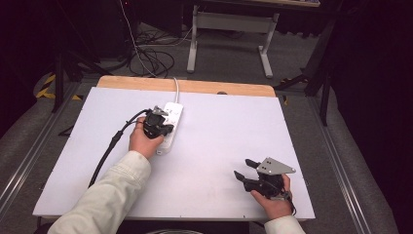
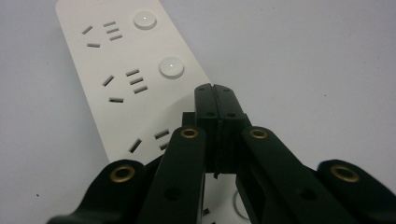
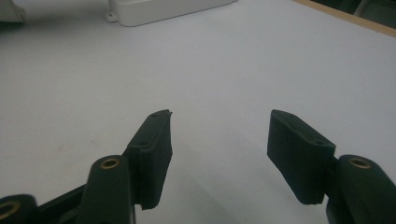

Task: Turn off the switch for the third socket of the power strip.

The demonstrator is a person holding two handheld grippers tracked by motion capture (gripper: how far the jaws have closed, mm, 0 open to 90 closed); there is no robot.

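Left gripper [image 2: 215, 91] jaws closed, empty, over power strip [image 2: 123, 81]; could shove it on bench [image 1: 224, 146]. Right gripper [image 3: 217, 135] jaws open, idle.

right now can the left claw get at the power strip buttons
Probably yes: the left claw is shut and sits right over the power strip, with the two round buttons just ahead and uncovered.

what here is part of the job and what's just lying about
In the job:
- power strip, white, on the table
- left tongs, shut, above the strip's round buttons
- right tongs, open over bare table

Lying about:
- loose cables on the floor
- white desk frame beyond the table
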